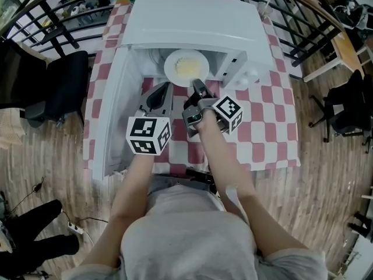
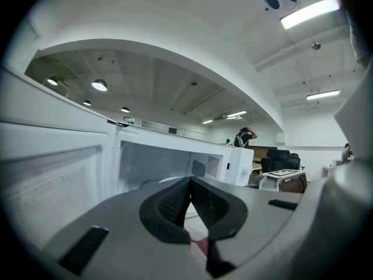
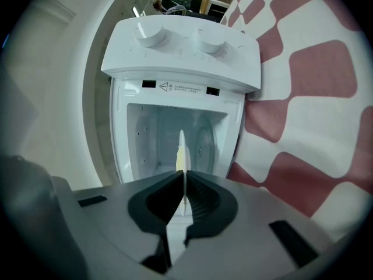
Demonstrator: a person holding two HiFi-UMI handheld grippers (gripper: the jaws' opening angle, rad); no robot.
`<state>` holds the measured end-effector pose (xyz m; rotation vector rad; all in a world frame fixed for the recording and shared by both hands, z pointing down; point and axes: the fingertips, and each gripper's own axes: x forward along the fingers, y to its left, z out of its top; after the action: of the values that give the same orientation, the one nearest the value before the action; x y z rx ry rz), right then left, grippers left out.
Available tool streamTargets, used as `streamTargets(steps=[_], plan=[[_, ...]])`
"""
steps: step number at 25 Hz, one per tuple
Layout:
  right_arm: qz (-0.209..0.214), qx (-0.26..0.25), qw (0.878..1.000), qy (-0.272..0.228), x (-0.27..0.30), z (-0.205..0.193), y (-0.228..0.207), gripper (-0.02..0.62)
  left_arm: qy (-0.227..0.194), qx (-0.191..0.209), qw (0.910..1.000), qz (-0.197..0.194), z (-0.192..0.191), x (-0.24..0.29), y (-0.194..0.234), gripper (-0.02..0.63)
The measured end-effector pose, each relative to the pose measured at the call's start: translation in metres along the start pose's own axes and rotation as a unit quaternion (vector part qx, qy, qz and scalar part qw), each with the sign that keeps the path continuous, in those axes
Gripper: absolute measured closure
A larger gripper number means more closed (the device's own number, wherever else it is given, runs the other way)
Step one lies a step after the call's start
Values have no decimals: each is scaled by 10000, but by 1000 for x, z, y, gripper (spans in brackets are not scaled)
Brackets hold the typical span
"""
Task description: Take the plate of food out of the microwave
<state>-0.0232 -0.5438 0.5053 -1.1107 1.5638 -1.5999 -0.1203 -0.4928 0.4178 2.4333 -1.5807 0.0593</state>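
right tongs (image 3: 182, 206) clamp plate (image 1: 170, 67) rim | left tongs (image 2: 189, 207) closed, empty | food (image 1: 187, 69) yellowish, perhaps egg (too small)

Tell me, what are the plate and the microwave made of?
The plate looks like glazed ceramic, maybe hard plastic: white, smooth, thin rim. The microwave looks like painted metal or plastic: plain white, smooth flat panels.

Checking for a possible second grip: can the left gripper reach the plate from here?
Probably yes. The left gripper, jaws together and empty, sits beside the right gripper, which clamps the plate at its near rim. The open door stands off to its left, and nothing lies between it and the plate.
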Motion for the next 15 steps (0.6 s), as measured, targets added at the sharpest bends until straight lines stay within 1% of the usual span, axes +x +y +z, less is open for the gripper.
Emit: streamTargets(steps=[11,15], plan=[[197,51,9998,42,-25,-5,11,560,-68,-95,9998,140,1,-8,-10,604],[281,19,9996,-59,-37,-4,19,560,-79,-79,9998,159,2,-12,-18,604]])
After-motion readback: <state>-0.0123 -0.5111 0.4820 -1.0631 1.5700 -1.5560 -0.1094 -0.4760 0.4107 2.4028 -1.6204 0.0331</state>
